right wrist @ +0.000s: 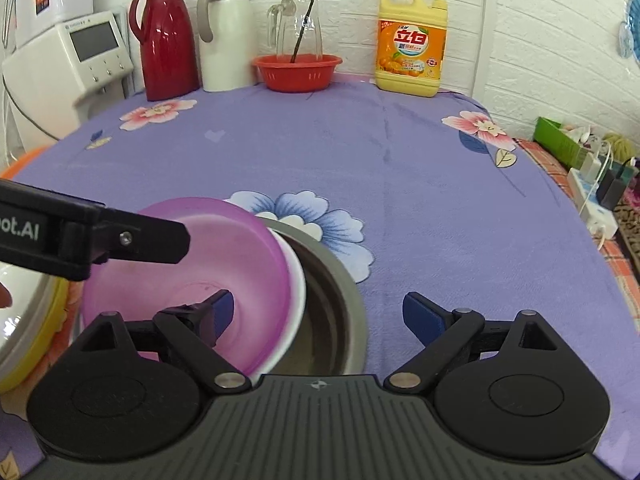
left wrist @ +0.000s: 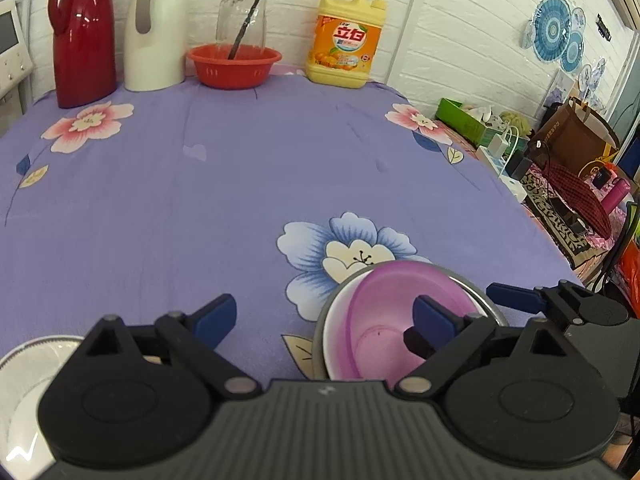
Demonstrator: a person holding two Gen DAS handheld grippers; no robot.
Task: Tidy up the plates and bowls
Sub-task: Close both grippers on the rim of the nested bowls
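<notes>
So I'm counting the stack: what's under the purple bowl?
The purple bowl sits tilted in a white bowl, and both rest in a steel bowl. Anything beneath them inside the steel bowl is covered.

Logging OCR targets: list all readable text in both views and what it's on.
"立白": label of the yellow detergent jug.
"ot.AI", cut off at the picture's edge: side of the left gripper.
Small print on the jug label: too small to read.
Lettering above the white appliance's screen: blurred.
Brown paper bag's print: unreadable.
</notes>
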